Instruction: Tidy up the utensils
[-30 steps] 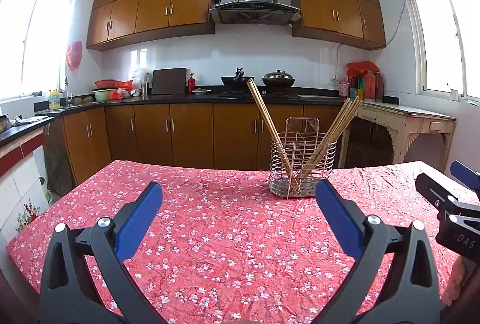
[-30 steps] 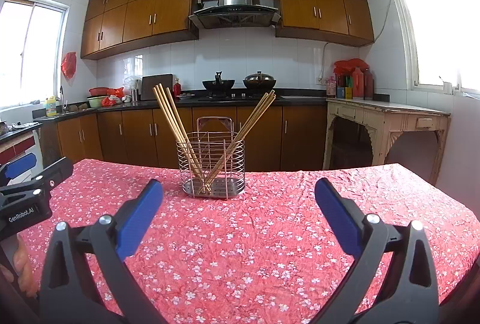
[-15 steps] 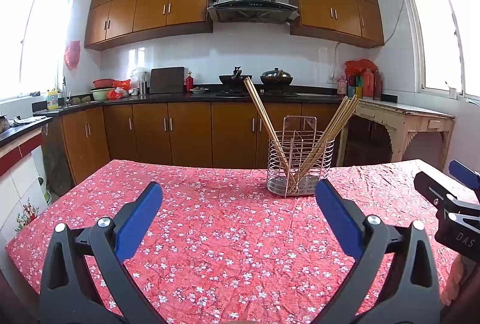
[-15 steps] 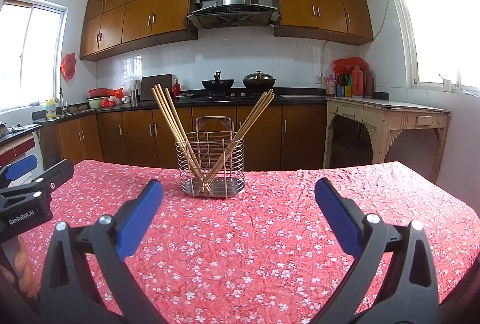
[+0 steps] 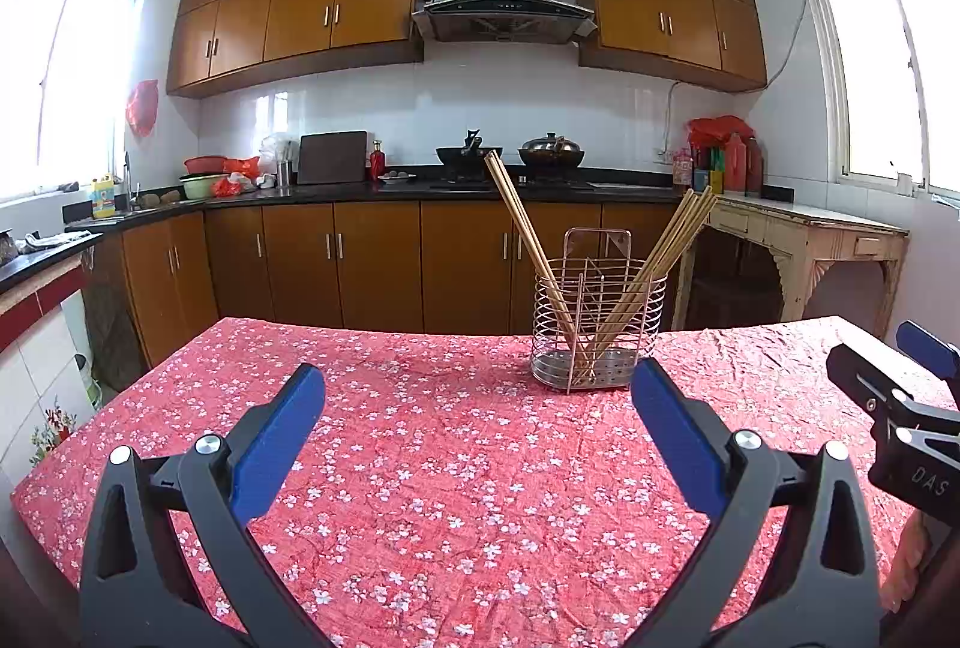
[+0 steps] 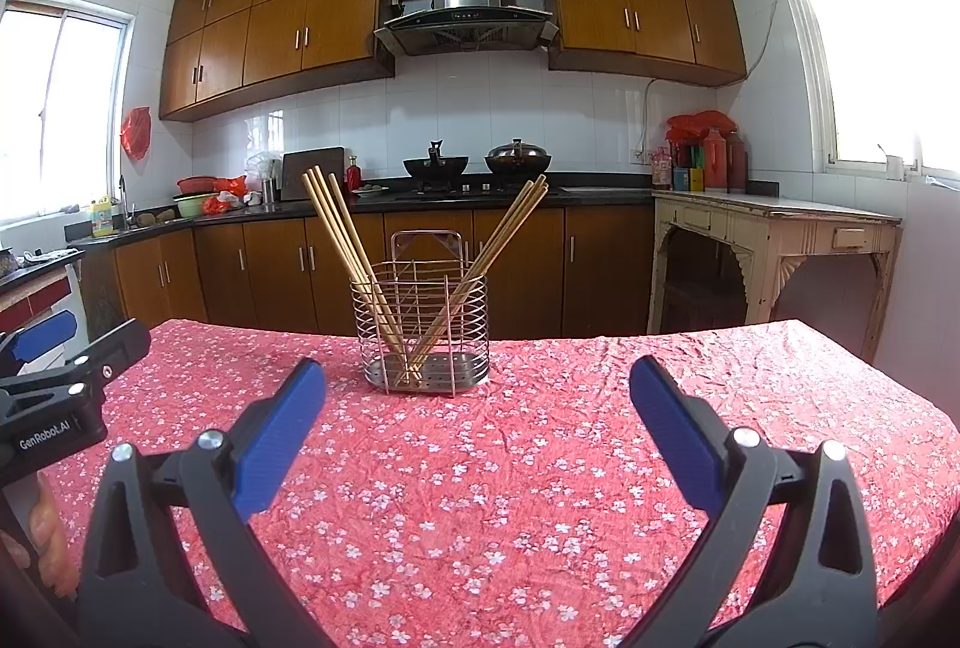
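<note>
A wire utensil holder (image 5: 600, 333) stands on the table with the red flowered cloth (image 5: 450, 468). Several wooden chopsticks (image 5: 528, 240) lean in it, some to the left and some to the right. It also shows in the right wrist view (image 6: 423, 330) with its chopsticks (image 6: 345, 240). My left gripper (image 5: 477, 429) is open and empty, held low over the cloth short of the holder. My right gripper (image 6: 477, 426) is open and empty too, to the right of the left one. Each gripper shows at the edge of the other's view.
Behind the table run brown kitchen cabinets (image 5: 384, 258) with a black counter, a stove with two pans (image 5: 510, 156) and a range hood. A cream side table (image 5: 804, 240) stands at the right. The cloth falls away at the table's edges (image 6: 936, 426).
Both grippers have drifted slightly, so the holder sits a little lower-left in the left view. Both stay open and empty. The holder and chopsticks have not moved.
</note>
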Available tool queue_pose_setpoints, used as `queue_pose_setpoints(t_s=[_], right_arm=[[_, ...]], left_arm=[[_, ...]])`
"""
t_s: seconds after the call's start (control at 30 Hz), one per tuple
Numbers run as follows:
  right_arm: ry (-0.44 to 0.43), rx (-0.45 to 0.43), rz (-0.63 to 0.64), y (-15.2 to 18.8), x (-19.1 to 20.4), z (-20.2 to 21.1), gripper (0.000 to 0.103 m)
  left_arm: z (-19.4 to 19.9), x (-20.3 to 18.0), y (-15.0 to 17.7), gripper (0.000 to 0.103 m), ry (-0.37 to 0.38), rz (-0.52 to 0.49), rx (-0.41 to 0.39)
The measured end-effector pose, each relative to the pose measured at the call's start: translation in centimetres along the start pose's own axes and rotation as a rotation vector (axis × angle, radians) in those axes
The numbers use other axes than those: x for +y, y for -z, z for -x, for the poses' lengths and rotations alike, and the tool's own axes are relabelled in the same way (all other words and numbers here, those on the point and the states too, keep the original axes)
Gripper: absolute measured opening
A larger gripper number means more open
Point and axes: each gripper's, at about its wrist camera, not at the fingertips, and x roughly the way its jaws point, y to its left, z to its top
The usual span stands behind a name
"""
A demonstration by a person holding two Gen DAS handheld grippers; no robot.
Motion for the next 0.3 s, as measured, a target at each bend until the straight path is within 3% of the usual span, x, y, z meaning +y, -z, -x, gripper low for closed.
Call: queue_pose_setpoints(t_s=[0.3], right_arm=[[0.001, -0.001, 0.0, 0.03, 0.1, 0.0, 0.099]], left_arm=[[-0.03, 0.1, -0.11, 0.101, 0.002, 0.015, 0.008]])
